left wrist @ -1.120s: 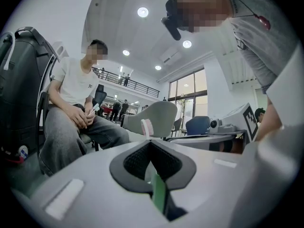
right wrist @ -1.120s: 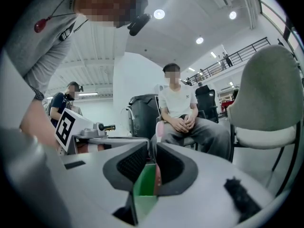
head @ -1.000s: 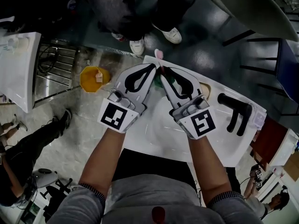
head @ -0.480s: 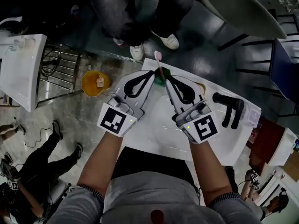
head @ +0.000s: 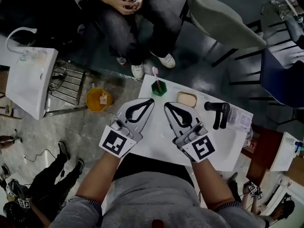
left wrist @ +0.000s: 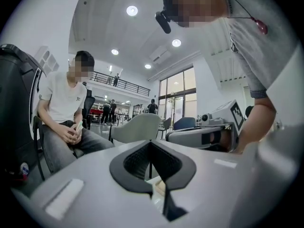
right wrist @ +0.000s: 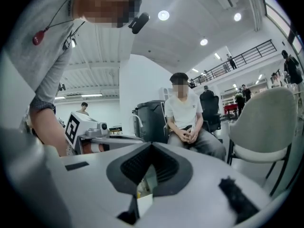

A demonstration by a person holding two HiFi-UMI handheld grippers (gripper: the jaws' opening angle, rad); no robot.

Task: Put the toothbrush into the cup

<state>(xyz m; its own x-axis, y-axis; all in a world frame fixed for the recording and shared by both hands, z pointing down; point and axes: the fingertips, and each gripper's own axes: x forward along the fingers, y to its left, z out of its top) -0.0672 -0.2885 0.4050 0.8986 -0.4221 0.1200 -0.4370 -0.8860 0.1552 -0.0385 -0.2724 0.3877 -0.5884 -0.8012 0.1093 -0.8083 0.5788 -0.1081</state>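
A small green cup (head: 159, 88) stands at the far left corner of the white table (head: 156, 139). The toothbrush (head: 156, 77) stands upright in it, pink head up. My left gripper (head: 152, 99) hovers just short of the cup, jaws shut and empty. My right gripper (head: 166, 104) sits beside it, a little to the right, also shut with nothing held. The left gripper (left wrist: 151, 142) and the right gripper (right wrist: 152, 144) each show, in their own gripper views, closed jaw tips pointing out over the room; cup and brush are hidden there.
A beige soap dish (head: 186, 99) and a black faucet (head: 217, 113) lie on the table right of the cup. Beyond the table a person (head: 135, 13) sits; a grey chair (head: 223, 23) stands to the right. An orange bucket (head: 98, 99) and a metal rack (head: 66, 87) are on the floor left.
Both grippers have drawn back from the cup toward my body. The toothbrush, which was between the jaw tips, now stands free in the cup.
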